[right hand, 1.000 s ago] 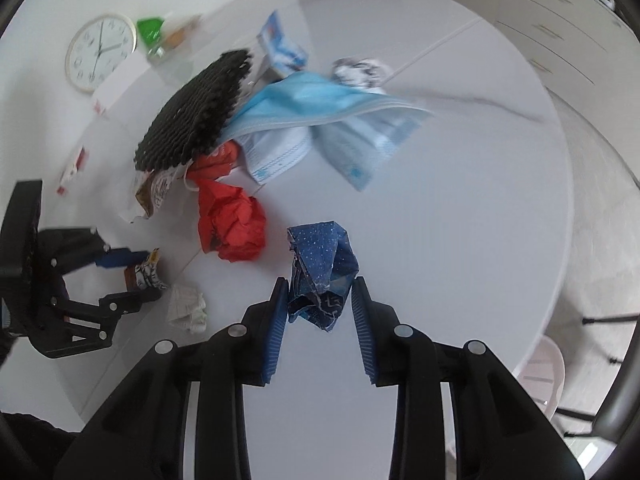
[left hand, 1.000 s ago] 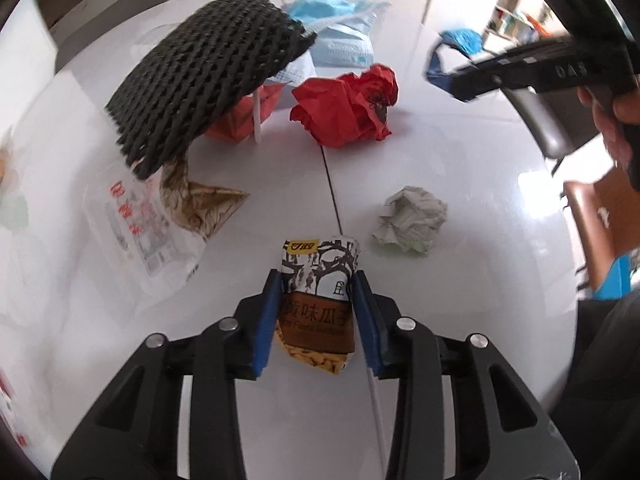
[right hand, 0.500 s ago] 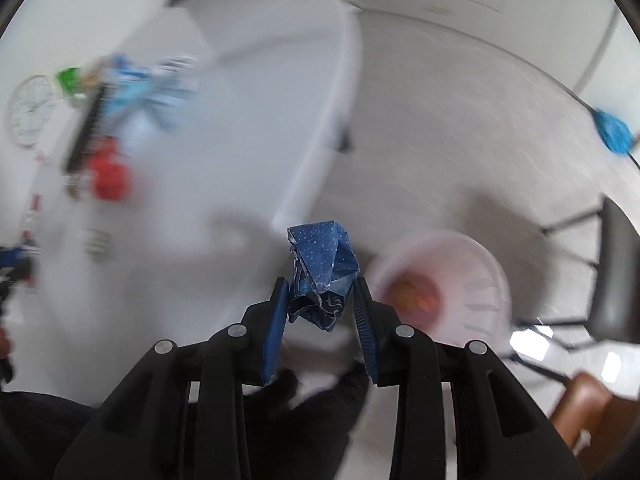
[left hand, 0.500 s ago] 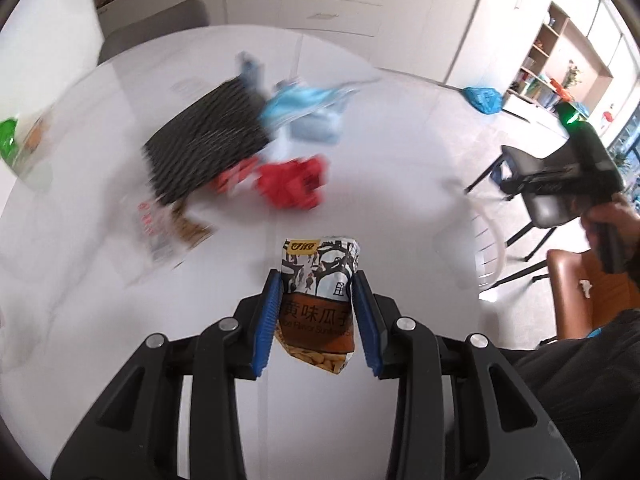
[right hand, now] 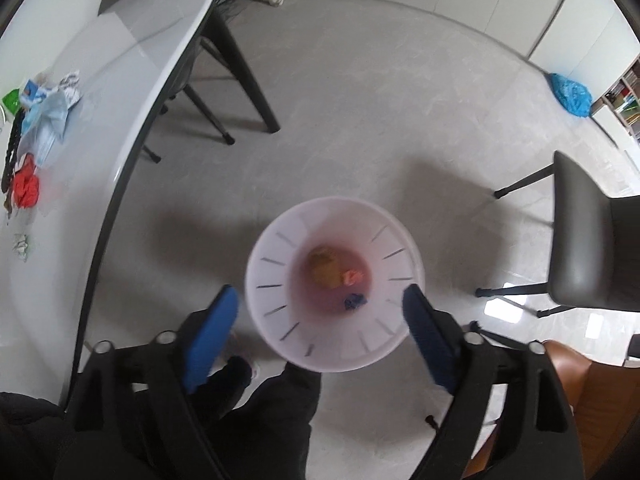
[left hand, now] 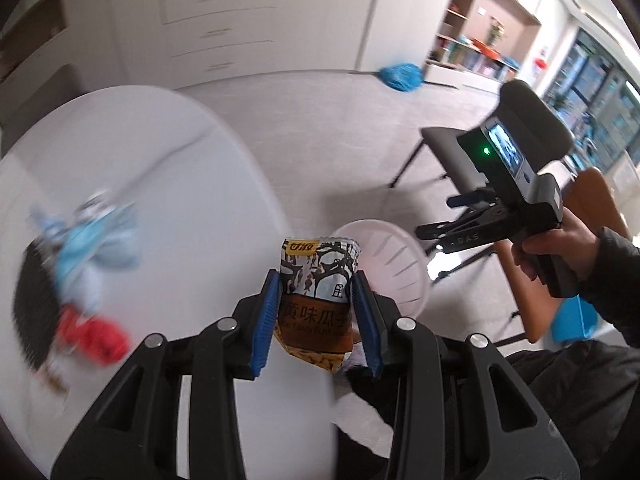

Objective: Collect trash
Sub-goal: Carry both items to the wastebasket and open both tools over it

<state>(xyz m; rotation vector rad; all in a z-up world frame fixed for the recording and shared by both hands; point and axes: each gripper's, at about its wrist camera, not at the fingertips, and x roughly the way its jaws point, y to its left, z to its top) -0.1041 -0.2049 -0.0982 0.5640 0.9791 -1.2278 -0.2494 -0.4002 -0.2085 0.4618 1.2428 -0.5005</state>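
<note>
While the left gripper (left hand: pixel 316 312) is pinching a snack packet (left hand: pixel 318 300) past the bench (left hand: pixel 168 184) edge, the right gripper (right hand: pixel 320 320) is hanging spread above the white bin (right hand: pixel 332 354) (blue wad (right hand: pixel 355 301) lying inside).

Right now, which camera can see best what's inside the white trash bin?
The right wrist view. It looks straight down into the white trash bin, showing the blue wad, a pink scrap and something brownish. The left wrist view catches only part of the rim behind the held snack packet.
</note>
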